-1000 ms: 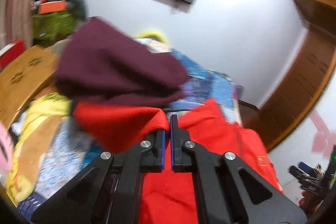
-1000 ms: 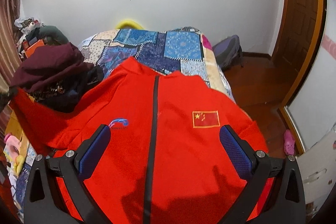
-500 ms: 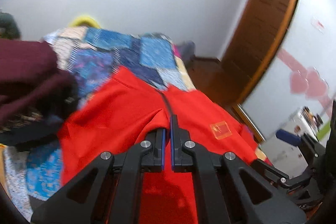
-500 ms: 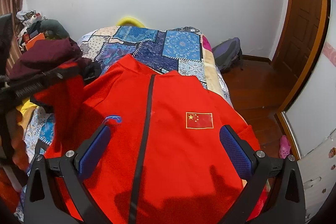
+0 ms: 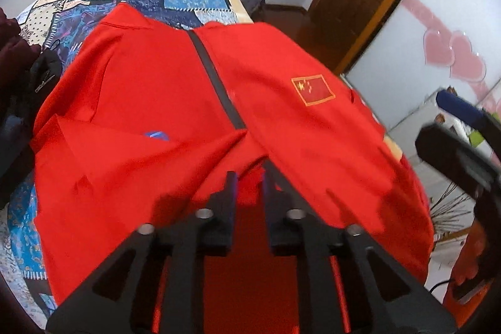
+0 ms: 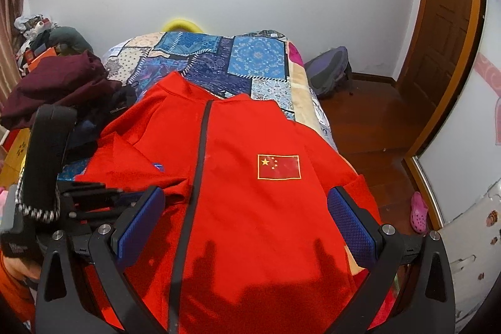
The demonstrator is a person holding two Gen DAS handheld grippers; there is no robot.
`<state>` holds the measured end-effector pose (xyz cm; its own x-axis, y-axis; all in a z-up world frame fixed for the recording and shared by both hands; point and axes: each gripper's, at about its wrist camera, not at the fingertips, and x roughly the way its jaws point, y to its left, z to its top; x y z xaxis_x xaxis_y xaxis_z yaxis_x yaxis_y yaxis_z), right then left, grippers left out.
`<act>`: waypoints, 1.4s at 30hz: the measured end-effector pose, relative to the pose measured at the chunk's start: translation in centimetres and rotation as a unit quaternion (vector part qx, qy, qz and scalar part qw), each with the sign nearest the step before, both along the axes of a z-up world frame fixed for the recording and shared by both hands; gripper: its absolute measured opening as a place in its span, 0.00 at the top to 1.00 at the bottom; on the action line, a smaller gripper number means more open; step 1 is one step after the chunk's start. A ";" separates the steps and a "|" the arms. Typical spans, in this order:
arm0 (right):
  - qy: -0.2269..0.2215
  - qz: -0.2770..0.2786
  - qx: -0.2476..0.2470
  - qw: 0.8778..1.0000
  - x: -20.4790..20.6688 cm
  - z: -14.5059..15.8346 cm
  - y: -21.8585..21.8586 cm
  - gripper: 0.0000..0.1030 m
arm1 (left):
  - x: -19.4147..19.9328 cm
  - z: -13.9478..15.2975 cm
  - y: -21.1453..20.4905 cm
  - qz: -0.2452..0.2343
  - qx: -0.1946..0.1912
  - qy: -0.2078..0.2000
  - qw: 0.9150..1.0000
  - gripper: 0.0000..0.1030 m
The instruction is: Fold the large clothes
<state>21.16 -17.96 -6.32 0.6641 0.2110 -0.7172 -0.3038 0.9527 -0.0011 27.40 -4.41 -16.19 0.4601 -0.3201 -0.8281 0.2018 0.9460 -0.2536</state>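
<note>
I see the red jacket spread front-up on the quilt-covered bed, its dark zipper running down the middle. My left gripper sits low over the jacket just left of that zipper; its jaws are opening, a narrow gap now, with the folded-in sleeve's cuff between them but not visibly pinched. My right gripper hovers above the jacket's lower front, jaws spread wide and holding nothing, the zipper between its fingers.
</note>
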 end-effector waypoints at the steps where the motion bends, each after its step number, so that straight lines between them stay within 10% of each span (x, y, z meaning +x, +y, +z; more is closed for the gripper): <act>1: 0.000 0.000 0.000 1.000 0.0 0.0 0.0 0.00 | -0.5 0.2 0.0 -0.002 0.005 -0.005 1.000 0.65; 19: -0.021 0.074 -0.019 0.997 -1.0 1.4 5.4 0.00 | -8.2 8.0 13.9 0.148 0.085 -0.136 0.976 0.37; 42: 0.085 0.315 -0.146 0.934 -4.8 -7.5 21.1 0.03 | -13.5 0.3 23.0 0.237 0.097 -0.049 0.965 0.36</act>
<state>16.40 3.14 -13.83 0.3446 0.3010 -0.8892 -0.8238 0.5511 -0.1327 13.89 18.59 -15.90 0.5952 0.1031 -0.7969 -0.2521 0.9656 -0.0633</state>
